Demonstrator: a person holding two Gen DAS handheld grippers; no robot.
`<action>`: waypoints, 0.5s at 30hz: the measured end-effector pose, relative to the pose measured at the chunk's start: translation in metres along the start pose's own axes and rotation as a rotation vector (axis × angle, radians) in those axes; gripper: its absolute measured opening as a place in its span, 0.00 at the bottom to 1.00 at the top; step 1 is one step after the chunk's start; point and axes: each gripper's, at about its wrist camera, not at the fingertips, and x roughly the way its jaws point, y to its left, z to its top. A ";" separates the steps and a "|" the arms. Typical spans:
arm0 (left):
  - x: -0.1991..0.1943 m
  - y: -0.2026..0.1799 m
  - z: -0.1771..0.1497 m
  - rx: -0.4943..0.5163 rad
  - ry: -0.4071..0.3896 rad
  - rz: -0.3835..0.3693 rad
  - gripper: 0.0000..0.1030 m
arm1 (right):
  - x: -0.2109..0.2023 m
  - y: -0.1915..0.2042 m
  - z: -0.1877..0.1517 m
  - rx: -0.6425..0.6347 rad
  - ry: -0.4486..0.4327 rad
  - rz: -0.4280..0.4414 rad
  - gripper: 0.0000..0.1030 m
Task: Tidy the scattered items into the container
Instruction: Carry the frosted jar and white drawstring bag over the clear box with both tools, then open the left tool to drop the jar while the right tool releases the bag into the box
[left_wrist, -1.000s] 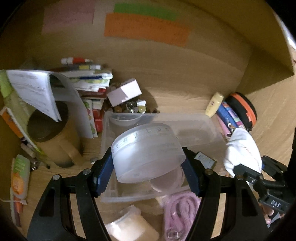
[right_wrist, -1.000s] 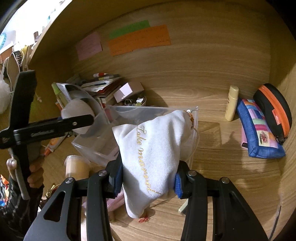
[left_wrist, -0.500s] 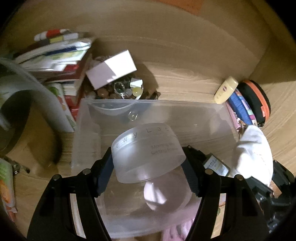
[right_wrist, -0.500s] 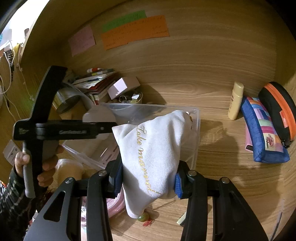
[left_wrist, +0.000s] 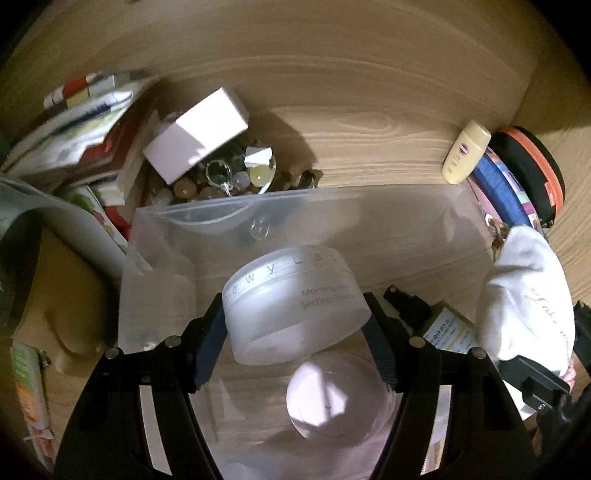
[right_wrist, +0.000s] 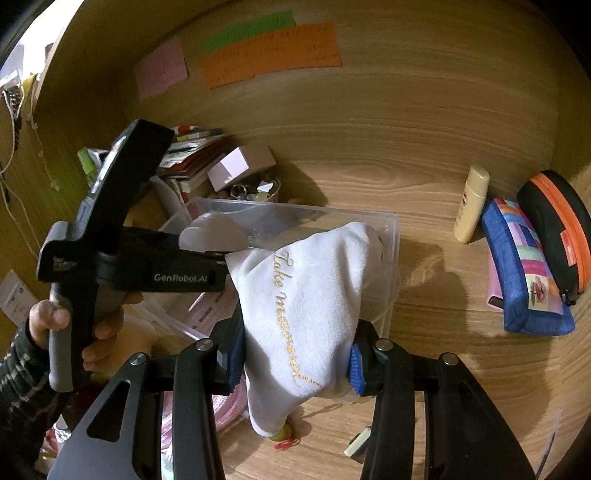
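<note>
A frosted jar (left_wrist: 295, 306) is clamped between the fingers of the left gripper (left_wrist: 295, 347), which are closed on its side wall, and it is held tilted above the open bin (left_wrist: 258, 206). A round pink lid (left_wrist: 332, 398) can be seen lying on the bin floor directly below. The jar is judged stiff and fairly light, with a smooth, possibly slippery wall; a hold across its widest part, as taken here, seems the safest, and a short, gentle release is advised since the plastic could crack or bounce.

A white pouch (right_wrist: 306, 314) with gold lettering is pinched at its lower half by the right gripper (right_wrist: 295, 365), the fingers closed well in on the cloth. It is held just at the near right corner of the bin, partly over the rim. The pouch is soft and limp, so it is expected to sag and fold on release; whatever is inside cannot be made out. A pink cord (right_wrist: 229, 406) and a small tassel (right_wrist: 284, 441) lie on the table beside the bin, not yet tidied.
</note>
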 end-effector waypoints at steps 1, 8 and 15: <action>-0.001 0.001 0.000 -0.003 -0.003 -0.007 0.67 | 0.002 0.001 0.001 -0.004 0.005 -0.005 0.39; -0.007 0.007 0.003 -0.021 -0.024 -0.030 0.67 | 0.015 -0.001 0.003 -0.010 0.038 -0.013 0.39; -0.025 0.014 0.002 -0.038 -0.078 -0.052 0.67 | 0.025 -0.001 0.006 -0.011 0.057 -0.027 0.39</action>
